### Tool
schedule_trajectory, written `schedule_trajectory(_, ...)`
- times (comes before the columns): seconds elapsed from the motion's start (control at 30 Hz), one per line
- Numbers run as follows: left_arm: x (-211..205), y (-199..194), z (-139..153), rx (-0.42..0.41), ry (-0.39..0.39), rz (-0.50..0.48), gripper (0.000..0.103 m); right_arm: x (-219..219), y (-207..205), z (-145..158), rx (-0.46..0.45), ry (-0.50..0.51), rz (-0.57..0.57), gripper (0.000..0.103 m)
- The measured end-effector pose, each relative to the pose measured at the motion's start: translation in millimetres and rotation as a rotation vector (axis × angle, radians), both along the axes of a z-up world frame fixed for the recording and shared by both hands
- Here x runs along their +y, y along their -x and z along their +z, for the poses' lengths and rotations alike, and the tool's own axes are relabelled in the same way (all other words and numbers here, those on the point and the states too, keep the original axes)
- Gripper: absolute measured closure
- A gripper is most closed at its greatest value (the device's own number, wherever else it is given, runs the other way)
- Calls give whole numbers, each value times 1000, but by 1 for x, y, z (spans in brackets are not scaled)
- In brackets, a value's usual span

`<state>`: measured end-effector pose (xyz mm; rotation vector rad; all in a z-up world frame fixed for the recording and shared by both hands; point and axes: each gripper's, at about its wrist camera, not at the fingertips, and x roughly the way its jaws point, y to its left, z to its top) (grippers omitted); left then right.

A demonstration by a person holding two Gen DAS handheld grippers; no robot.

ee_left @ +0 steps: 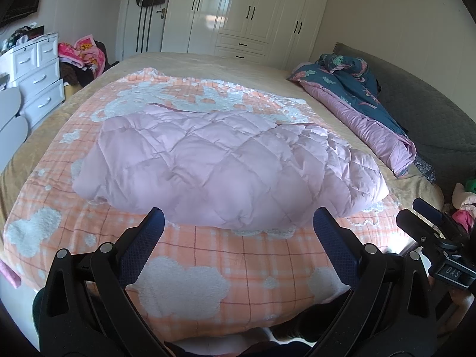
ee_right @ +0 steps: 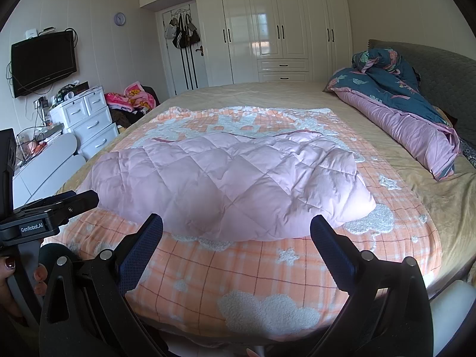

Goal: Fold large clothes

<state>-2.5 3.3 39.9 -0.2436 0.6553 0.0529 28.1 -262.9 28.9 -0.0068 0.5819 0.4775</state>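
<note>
Nearest the pink quilted jacket (ee_left: 226, 166), on its front side, both tools hang over the checked blanket: left hand-held gripper (ee_left: 238, 223) spread wide, nothing between the fingers; right hand-held gripper (ee_right: 236, 223) likewise spread, empty. Neither touches the jacket; both sit just short of its front hem.

Jacket lies mid-blanket on the bed (ee_right: 267, 92), puffy, looks already doubled once, with a rounded fold along its near edge. Orange checked blanket (ee_left: 208, 264) under it extends out on all sides.

Judgement: next step is another fold, or tidying the current one. Advice:
- Take the two near corners, one tool each, pinching through all layers, not only the shell.
- Bite deep; padded fabric slips out of shallow grips.
- Lift both ends level and carry over together, else the bundle skews.
- Don't snag the blanket under the hem.
- Press flat after; down springs back.

Beyond the jacket to the right: a rolled blue-and-lilac duvet (ee_right: 395, 101) by the headboard. Behind the jacket: white wardrobe (ee_right: 276, 29).
</note>
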Motion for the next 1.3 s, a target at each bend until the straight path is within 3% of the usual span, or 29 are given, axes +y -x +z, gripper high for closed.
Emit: schedule_trajectory(1.3,0,2,-1,7,12,0,9,1,1,0,-1,5,-2,4)
